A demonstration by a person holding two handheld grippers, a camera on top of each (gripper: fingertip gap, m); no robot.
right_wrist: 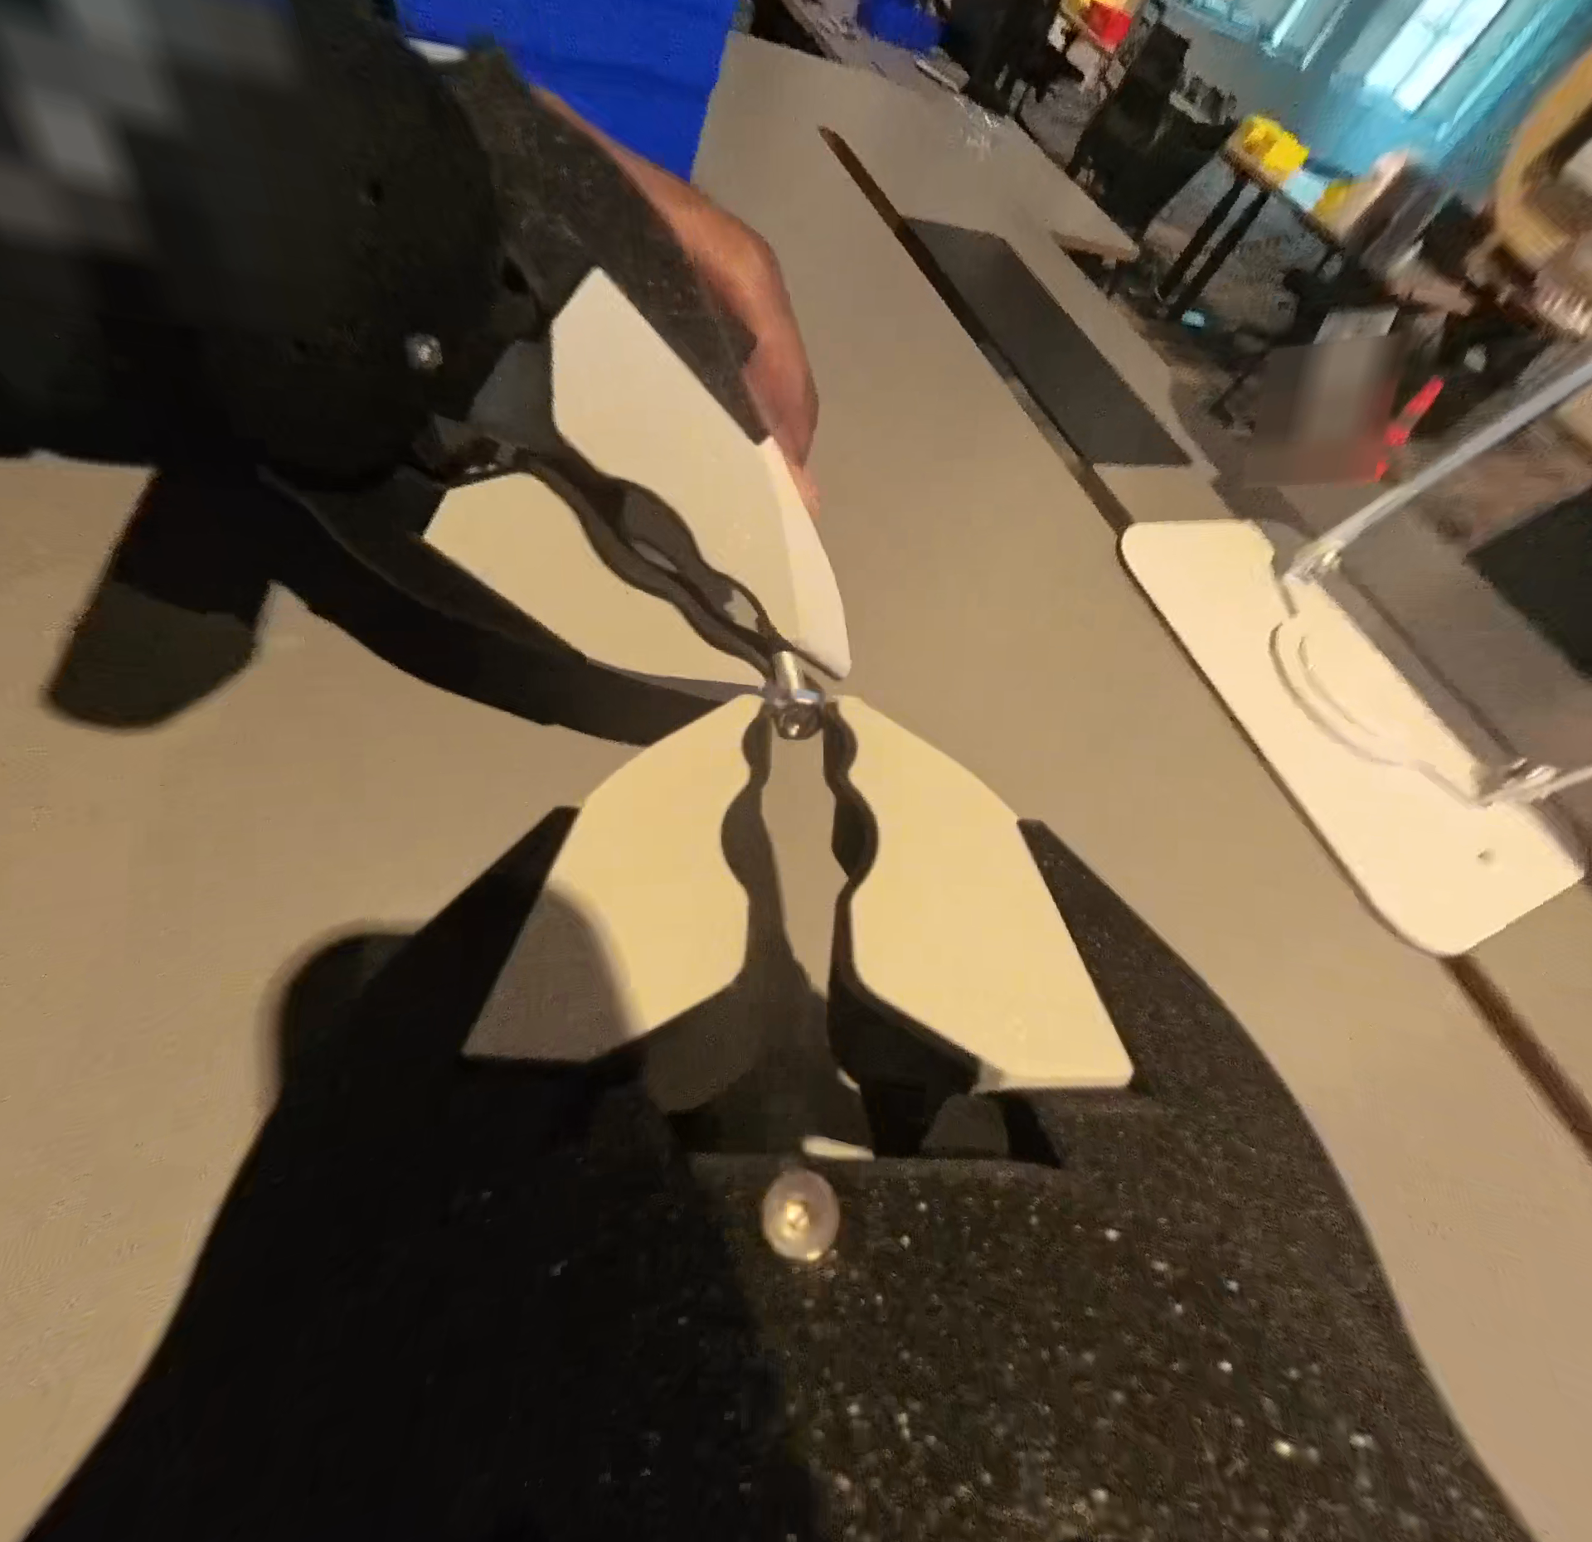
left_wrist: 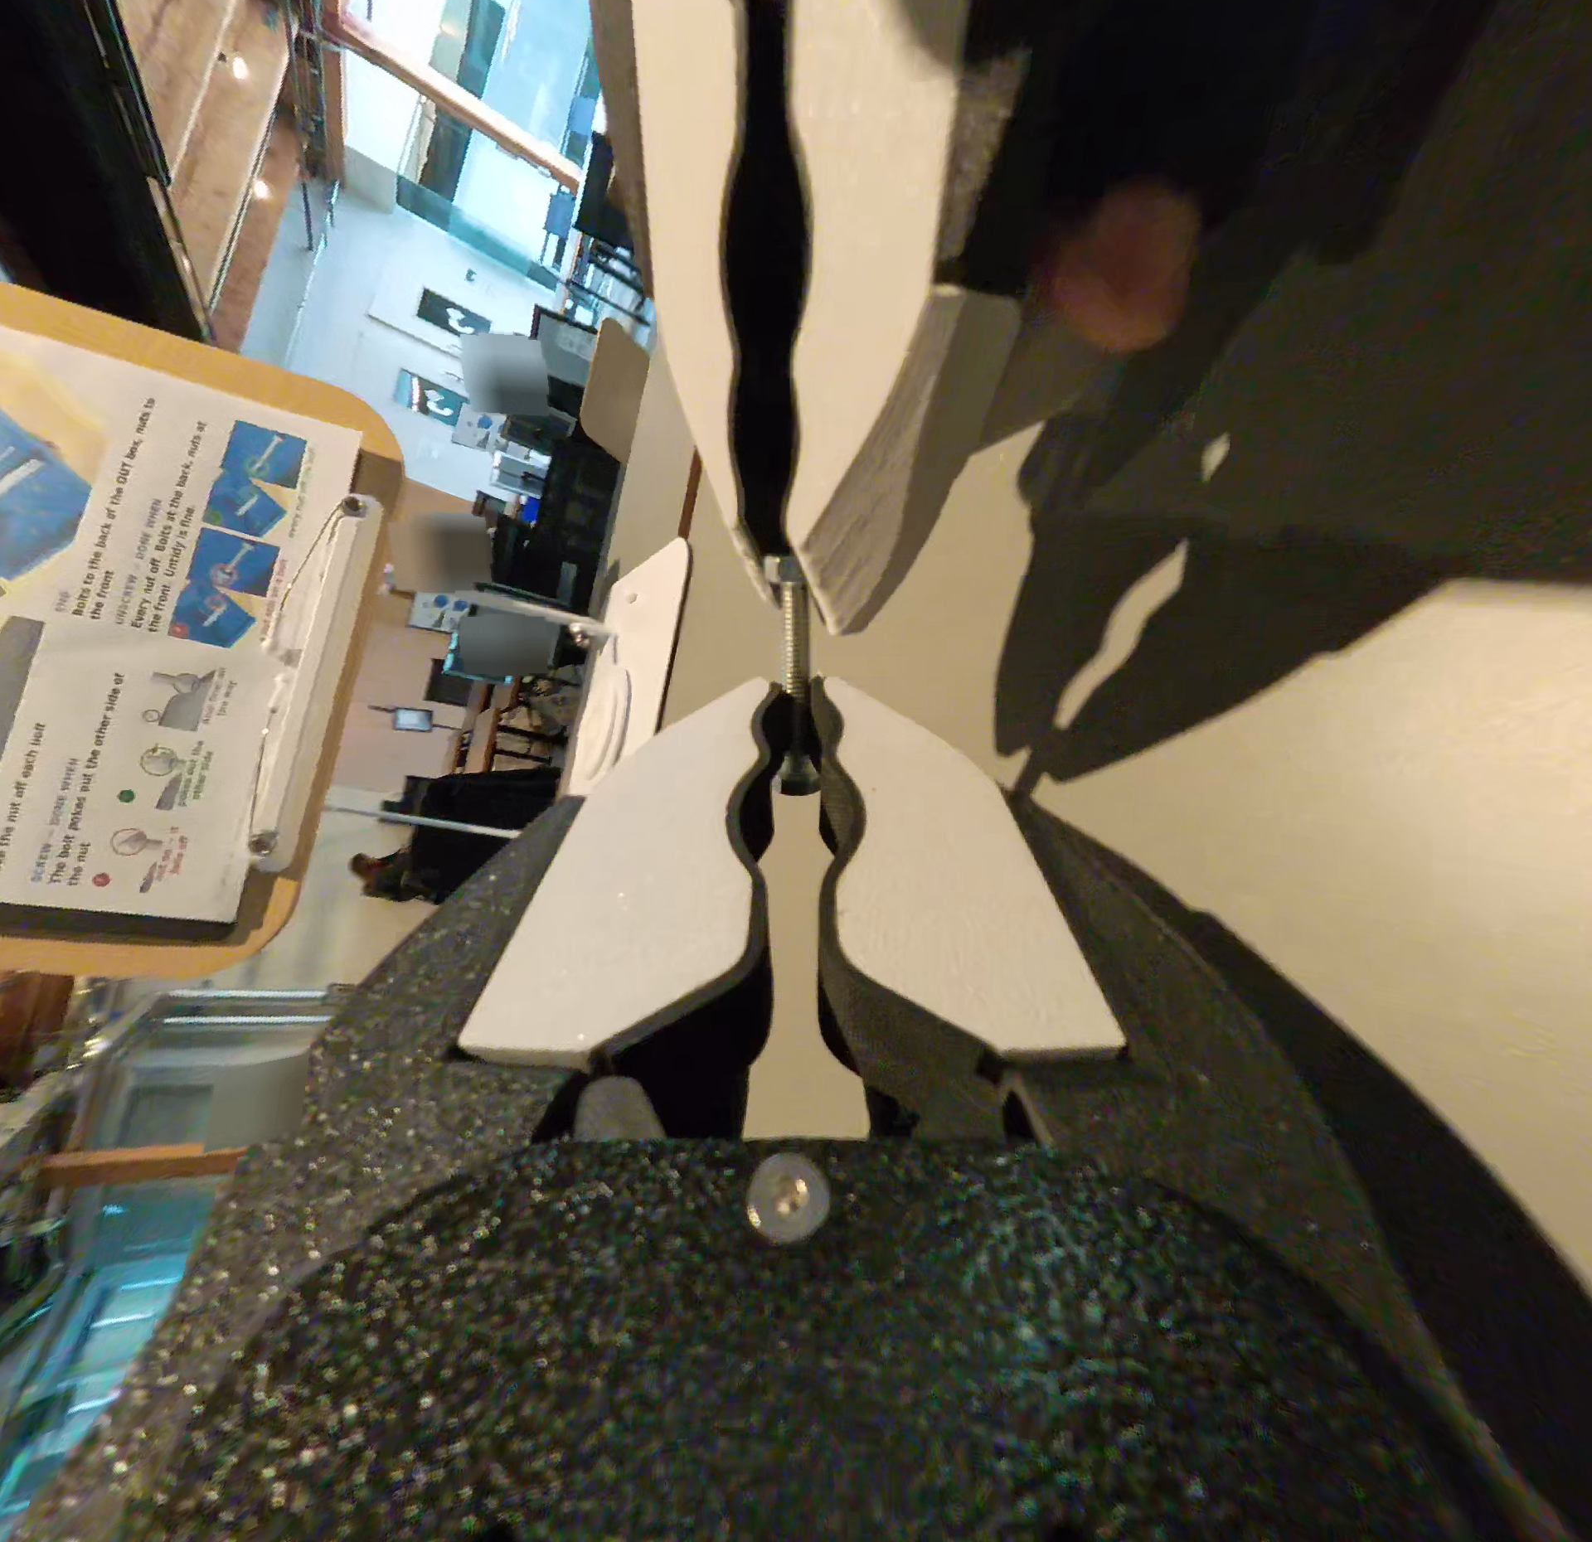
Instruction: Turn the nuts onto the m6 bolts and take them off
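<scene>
Clamping the bolt (left_wrist: 794,708) head end, the left gripper (left_wrist: 794,691) faces the right gripper (left_wrist: 782,566), clenched on the nut (left_wrist: 780,569) at the far tip; threading looks barely begun

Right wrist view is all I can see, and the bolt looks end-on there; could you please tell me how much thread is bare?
Observer: In the left wrist view, a stretch of bare thread on the bolt runs between the left gripper and the nut.
Operator: Thank you; where is the bolt's head?
Observer: The head sits between the left gripper's fingers, behind their tips.
Operator: Anything beside the work?
Observer: A printed instruction sheet sits on a wooden board at the left.
</scene>
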